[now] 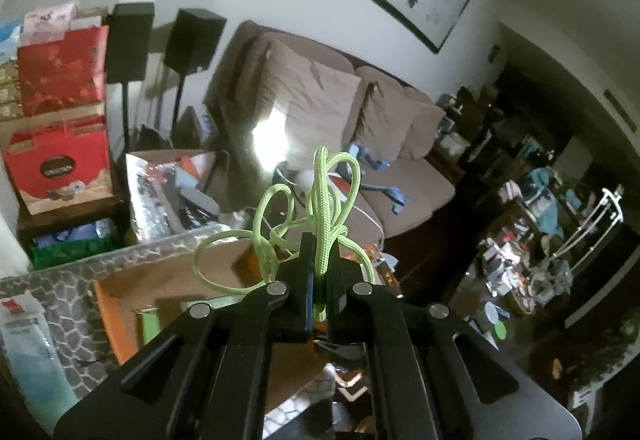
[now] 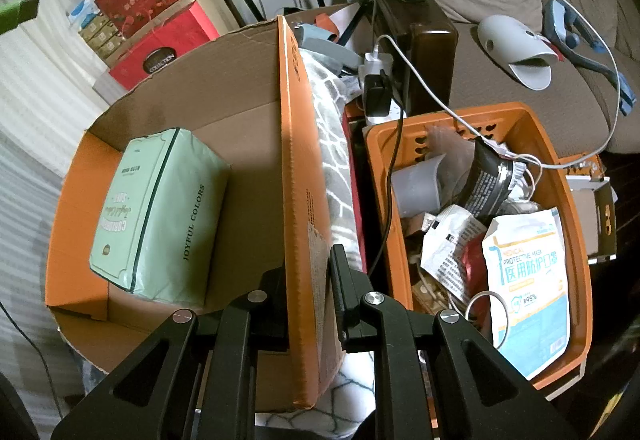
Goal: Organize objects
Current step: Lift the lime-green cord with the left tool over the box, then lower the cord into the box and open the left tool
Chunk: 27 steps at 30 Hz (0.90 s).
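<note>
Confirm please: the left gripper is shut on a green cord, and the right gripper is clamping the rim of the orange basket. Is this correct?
Not quite. In the right wrist view the right gripper is shut on the upright flap of the cardboard box, not the rim of the orange basket, which stands beside it. The left gripper is indeed shut on the green cord.

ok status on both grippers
Left gripper shut on lime-green braided cord, lifted. Right gripper clamps orange cardboard box flap. Nothing blocking.

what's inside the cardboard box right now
Inside the cardboard box one mint-green tissue pack stands against its left wall. The near corner is hidden behind the right hand-held gripper.
</note>
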Each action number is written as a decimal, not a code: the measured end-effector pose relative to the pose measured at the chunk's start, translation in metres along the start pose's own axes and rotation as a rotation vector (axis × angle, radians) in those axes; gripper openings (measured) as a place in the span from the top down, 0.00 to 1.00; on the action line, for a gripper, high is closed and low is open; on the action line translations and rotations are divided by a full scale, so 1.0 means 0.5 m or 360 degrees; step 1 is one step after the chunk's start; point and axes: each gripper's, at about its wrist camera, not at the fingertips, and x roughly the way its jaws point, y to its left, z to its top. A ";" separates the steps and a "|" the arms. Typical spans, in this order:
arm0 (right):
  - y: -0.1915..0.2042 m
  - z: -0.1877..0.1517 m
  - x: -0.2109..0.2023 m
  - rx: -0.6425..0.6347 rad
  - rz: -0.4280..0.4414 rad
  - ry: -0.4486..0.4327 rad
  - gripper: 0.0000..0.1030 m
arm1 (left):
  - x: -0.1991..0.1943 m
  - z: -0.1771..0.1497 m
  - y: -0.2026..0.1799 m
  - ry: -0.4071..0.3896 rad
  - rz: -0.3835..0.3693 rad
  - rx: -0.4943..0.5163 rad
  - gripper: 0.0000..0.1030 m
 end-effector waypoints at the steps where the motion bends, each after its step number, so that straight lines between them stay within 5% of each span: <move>1: 0.001 0.001 0.000 0.0001 0.0001 0.0001 0.86 | 0.012 0.000 -0.007 0.0017 -0.0015 -0.0001 0.96; 27: -0.001 -0.004 0.001 0.0003 0.0005 -0.0003 0.86 | 0.339 -0.186 0.094 0.0452 -0.0012 -0.0257 0.96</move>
